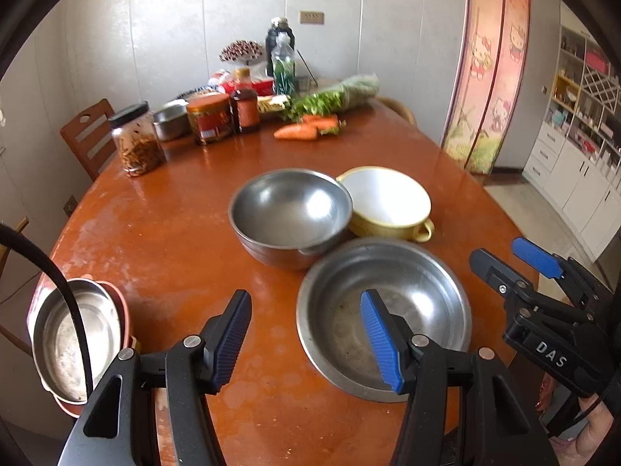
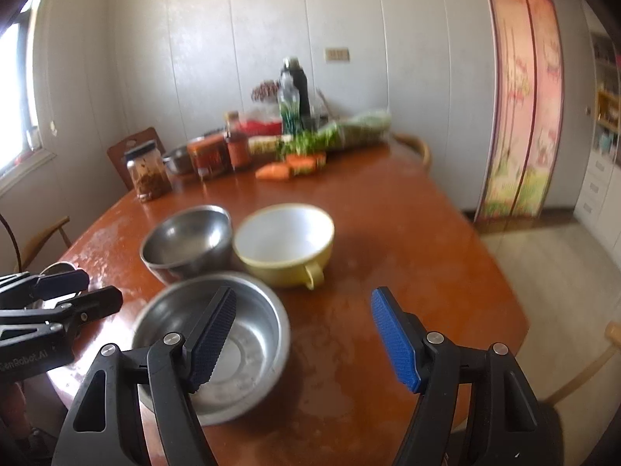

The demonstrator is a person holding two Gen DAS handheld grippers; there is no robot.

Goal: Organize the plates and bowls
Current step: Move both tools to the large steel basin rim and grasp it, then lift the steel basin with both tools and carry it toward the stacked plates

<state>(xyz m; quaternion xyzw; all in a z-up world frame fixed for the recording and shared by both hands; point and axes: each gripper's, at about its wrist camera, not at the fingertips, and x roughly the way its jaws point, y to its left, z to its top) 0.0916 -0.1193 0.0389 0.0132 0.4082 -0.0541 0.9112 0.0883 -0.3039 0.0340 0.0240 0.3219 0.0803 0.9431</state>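
A wide shallow steel bowl (image 1: 407, 295) (image 2: 256, 334) sits nearest on the brown table. Behind it stand a deep steel bowl (image 1: 289, 209) (image 2: 186, 237) and a yellow bowl (image 1: 388, 202) (image 2: 283, 240), white inside, with a handle. At the table's near left edge a steel dish rests on a red plate (image 1: 120, 306). My left gripper (image 1: 306, 339) (image 2: 81, 290) hovers open over the wide bowl's left rim with nothing between its pads. My right gripper (image 2: 304, 339) (image 1: 512, 262) is open and empty too, its left finger over that bowl, its right finger over bare table.
At the far end of the table (image 1: 174, 233) stand jars (image 1: 136, 139), a red tin (image 1: 209, 116), bottles (image 1: 281, 58), carrots (image 1: 299, 130) and bagged greens (image 1: 337, 97). Wooden chairs (image 1: 89, 132) ring the table. A white cabinet (image 1: 574, 147) is at the right.
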